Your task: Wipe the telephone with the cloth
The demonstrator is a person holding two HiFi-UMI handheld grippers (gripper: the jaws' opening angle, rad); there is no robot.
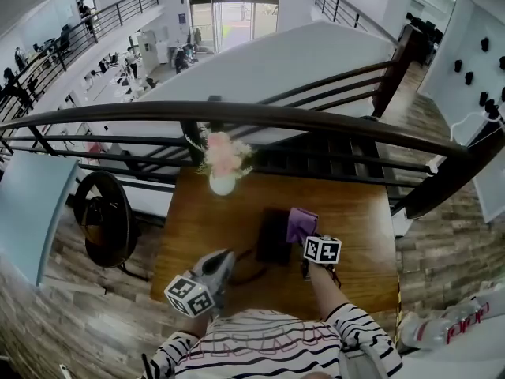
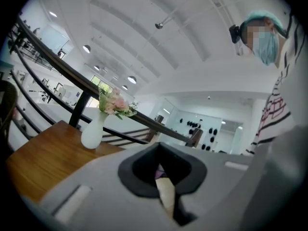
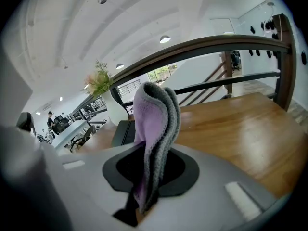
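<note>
On the wooden table (image 1: pixel 359 247) lies the black telephone (image 1: pixel 274 237), its dark body also showing left of the cloth in the right gripper view (image 3: pixel 121 132). My right gripper (image 1: pixel 304 242) is shut on the purple cloth (image 1: pixel 301 223), which stands folded up out of the jaws (image 3: pixel 156 129) over the telephone's right edge. My left gripper (image 1: pixel 228 257) hovers at the telephone's near left, apart from it. Its jaws look pressed together with nothing between them (image 2: pixel 166 196). A dark cord (image 1: pixel 251 275) loops from the telephone toward the front edge.
A white vase of pink flowers (image 1: pixel 222 180) stands at the table's far edge, behind the telephone. A dark railing (image 1: pixel 316 121) runs just beyond the table. A black chair (image 1: pixel 106 221) sits off the table's left side.
</note>
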